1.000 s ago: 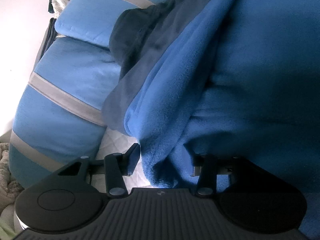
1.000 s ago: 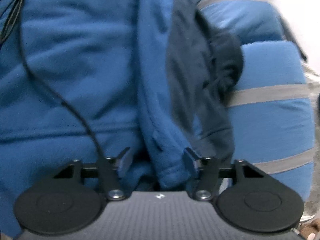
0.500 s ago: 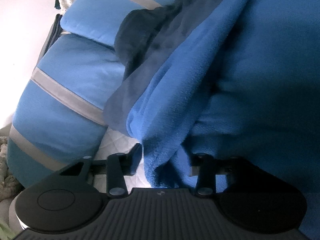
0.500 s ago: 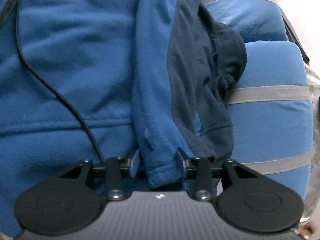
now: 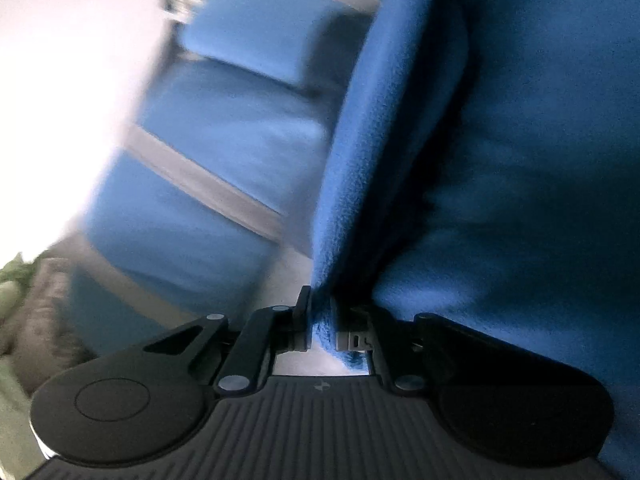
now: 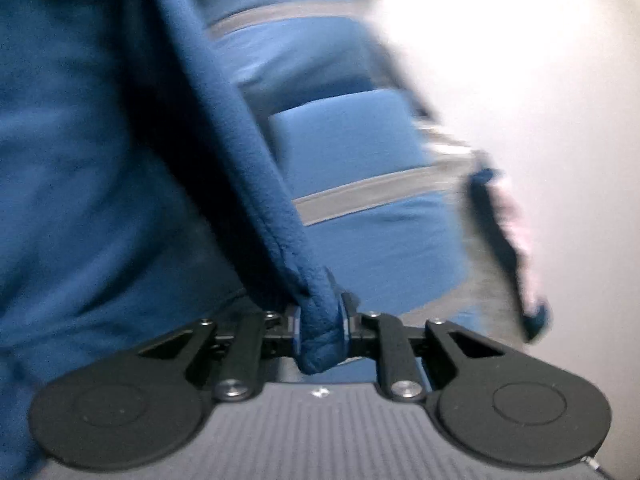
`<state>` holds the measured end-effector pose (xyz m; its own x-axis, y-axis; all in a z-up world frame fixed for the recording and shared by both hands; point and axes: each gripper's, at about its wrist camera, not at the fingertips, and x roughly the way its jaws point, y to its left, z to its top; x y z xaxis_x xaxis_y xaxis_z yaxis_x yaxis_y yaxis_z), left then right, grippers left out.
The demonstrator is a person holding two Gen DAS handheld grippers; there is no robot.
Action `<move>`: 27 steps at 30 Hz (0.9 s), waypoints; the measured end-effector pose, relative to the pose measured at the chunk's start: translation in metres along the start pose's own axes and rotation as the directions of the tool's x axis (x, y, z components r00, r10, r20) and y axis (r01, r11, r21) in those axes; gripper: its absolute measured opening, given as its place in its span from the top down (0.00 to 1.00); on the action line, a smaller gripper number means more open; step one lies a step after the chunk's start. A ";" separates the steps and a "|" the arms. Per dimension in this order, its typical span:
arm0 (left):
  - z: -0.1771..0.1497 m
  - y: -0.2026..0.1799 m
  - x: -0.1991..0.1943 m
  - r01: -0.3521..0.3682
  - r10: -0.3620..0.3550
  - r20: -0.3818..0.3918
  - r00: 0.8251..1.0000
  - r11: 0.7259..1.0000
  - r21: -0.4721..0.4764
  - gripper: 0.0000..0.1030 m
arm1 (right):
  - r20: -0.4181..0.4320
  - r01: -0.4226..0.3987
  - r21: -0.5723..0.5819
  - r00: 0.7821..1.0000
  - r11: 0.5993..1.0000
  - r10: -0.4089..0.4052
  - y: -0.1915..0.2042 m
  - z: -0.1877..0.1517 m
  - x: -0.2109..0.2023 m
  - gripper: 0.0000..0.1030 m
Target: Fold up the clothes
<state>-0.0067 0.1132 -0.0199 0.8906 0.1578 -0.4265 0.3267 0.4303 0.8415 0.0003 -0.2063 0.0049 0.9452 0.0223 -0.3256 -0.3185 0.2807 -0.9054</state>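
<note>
Left claw point(image 5: 320, 316) has just clenched on the blue fleece garment point(image 5: 520, 160); right claw point(image 6: 320, 326) has just clenched on its stitched hem. Only the right view shows a dark strap point(image 6: 504, 248) to the claw's right; no writing is legible.

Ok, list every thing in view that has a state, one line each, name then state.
Left tongs: just closed, shut on a fold of the blue fleece garment.
Right tongs: just closed, shut on the garment's stitched hem.
Blue fleece garment: pinched at two spots, its edges pulled taut from both grips.
Blue cushions with grey stripes: stacked behind the garment, blurred.
</note>
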 end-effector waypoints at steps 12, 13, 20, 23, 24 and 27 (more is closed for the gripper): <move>0.002 -0.021 -0.001 0.097 -0.096 -0.008 0.995 0.992 0.086 0.49 | -0.083 -0.250 -0.010 0.965 0.968 0.248 0.017 -0.008 0.010 0.82; 0.004 -0.023 -0.006 0.104 -0.106 0.016 0.994 0.990 0.100 0.48 | -0.084 -0.260 -0.004 0.962 0.966 0.259 0.016 -0.008 0.008 0.82; 0.029 -0.036 -0.028 0.058 -0.088 0.148 0.985 0.979 0.197 0.48 | -0.079 -0.340 0.019 0.937 0.940 0.340 0.008 -0.008 0.000 0.82; 0.041 -0.039 -0.035 0.078 -0.121 0.203 0.972 0.975 0.206 0.48 | -0.077 -0.351 0.021 0.933 0.936 0.351 0.008 -0.010 -0.002 0.82; 0.046 -0.039 -0.033 0.093 -0.138 0.215 0.967 0.973 0.209 0.48 | -0.076 -0.351 0.023 0.933 0.936 0.352 0.008 -0.010 -0.003 0.82; 0.057 -0.045 -0.032 0.137 -0.188 0.223 0.956 0.965 0.224 0.49 | -0.076 -0.354 0.024 0.932 0.935 0.355 0.009 -0.012 -0.006 0.82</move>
<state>-0.0317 0.0384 -0.0257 0.8610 -0.1285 -0.4920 0.5085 0.2375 0.8277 -0.0090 -0.2155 -0.0051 0.7626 0.0479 -0.6451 -0.6306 0.2772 -0.7249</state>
